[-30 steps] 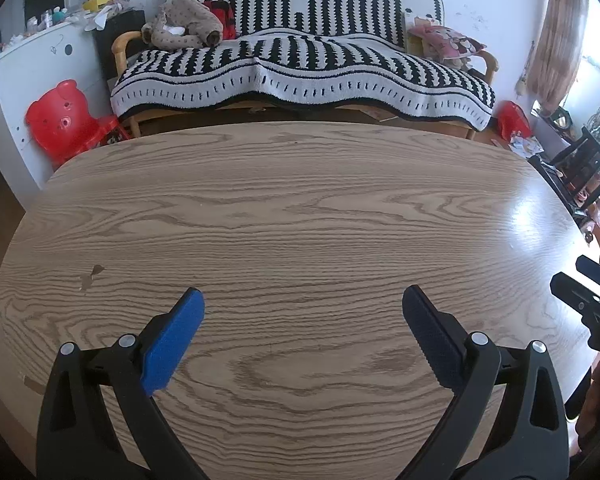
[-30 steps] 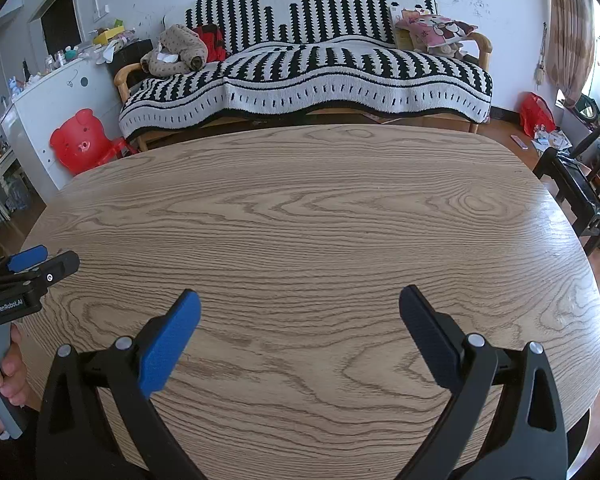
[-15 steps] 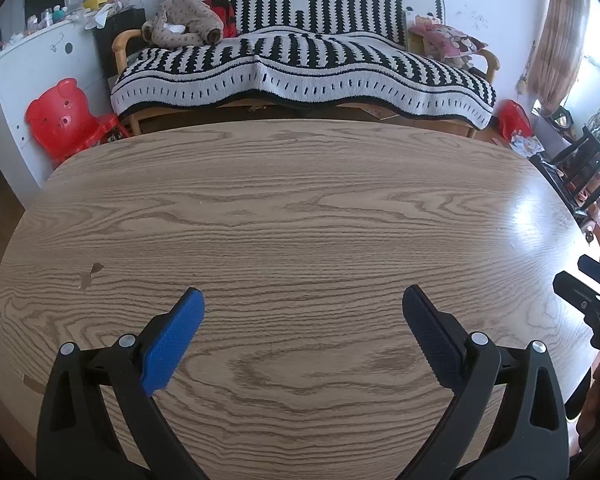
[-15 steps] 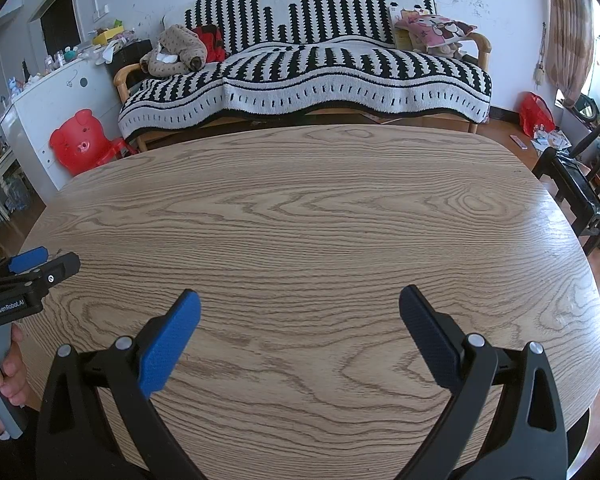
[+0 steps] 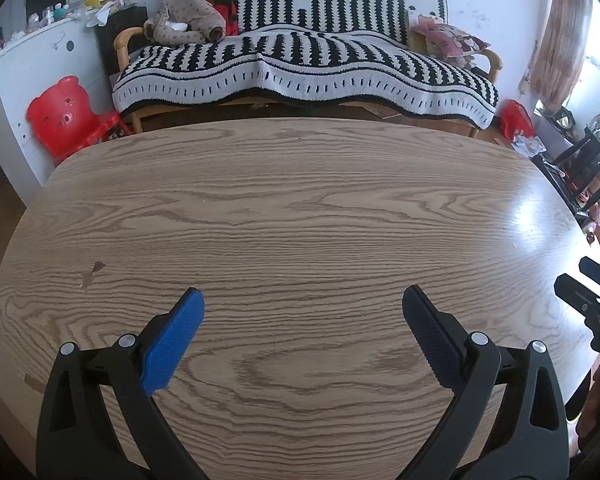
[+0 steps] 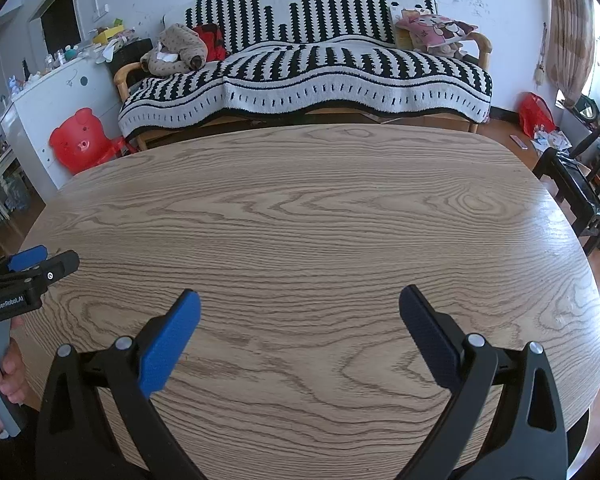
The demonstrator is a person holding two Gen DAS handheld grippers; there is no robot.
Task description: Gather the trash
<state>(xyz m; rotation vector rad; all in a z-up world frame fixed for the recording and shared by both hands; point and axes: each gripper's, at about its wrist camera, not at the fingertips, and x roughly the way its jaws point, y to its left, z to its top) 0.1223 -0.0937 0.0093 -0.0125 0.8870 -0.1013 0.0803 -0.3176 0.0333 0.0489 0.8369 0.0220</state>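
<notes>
No trash shows on the oval wooden table (image 5: 300, 208) (image 6: 308, 216) in either view. My left gripper (image 5: 303, 300) hovers over the near part of the tabletop, open, with only bare wood between its blue pads. My right gripper (image 6: 300, 303) stands open the same way further right. In the right wrist view the left gripper (image 6: 27, 264) appears at the left edge, held by a hand (image 6: 7, 372). The left wrist view catches the right gripper (image 5: 592, 292) at its right edge. A small dark mark (image 5: 93, 271) sits on the wood near the table's left side.
Behind the table stands a sofa under a black-and-white striped blanket (image 5: 300, 60) with a cushion and bundled clothes. A red bear-shaped chair (image 5: 65, 118) and a white cabinet (image 6: 47, 108) are at back left. A red bag (image 6: 536, 114), scattered paper and black chairs (image 6: 576, 184) are at right.
Almost nothing has moved. The left wrist view has dipped very slightly, so the sofa sits a touch higher in frame. Both grippers stay open.
</notes>
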